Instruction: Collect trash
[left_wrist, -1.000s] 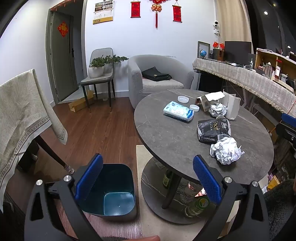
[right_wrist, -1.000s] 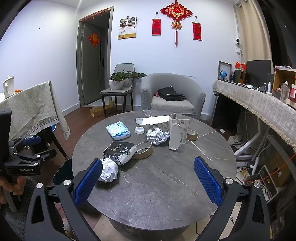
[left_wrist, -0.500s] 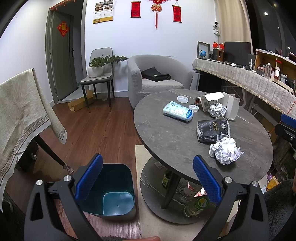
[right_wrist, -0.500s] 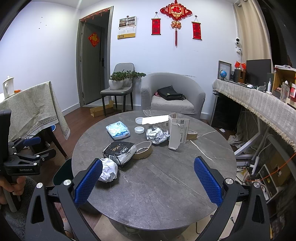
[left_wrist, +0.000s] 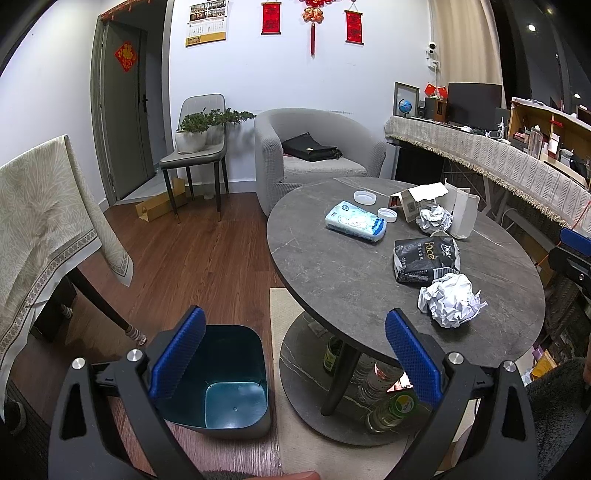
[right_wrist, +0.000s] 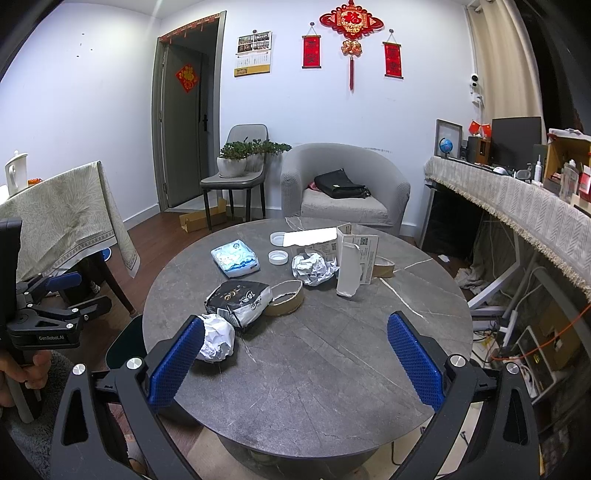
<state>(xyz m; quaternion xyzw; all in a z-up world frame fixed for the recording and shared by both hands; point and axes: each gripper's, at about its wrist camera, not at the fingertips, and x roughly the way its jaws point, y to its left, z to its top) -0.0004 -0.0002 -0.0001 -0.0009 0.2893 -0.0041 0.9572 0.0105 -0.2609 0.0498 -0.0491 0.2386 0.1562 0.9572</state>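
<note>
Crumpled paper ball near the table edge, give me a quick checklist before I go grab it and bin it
1. Left gripper open and holding nothing: ok.
2. Right gripper open and holding nothing: ok.
3. Crumpled paper ball lying free on the round table, nothing on top of it: ok.
4. Room around the ball: the black packet lies close behind it, whether touching cannot tell.
5. Trash bin uncovered, on the floor beside the table, with nothing visible inside: ok.
6. Which gripper is nearer: the ball sits just beside the right gripper's left finger, but true distance under fisheye: cannot tell.
</note>
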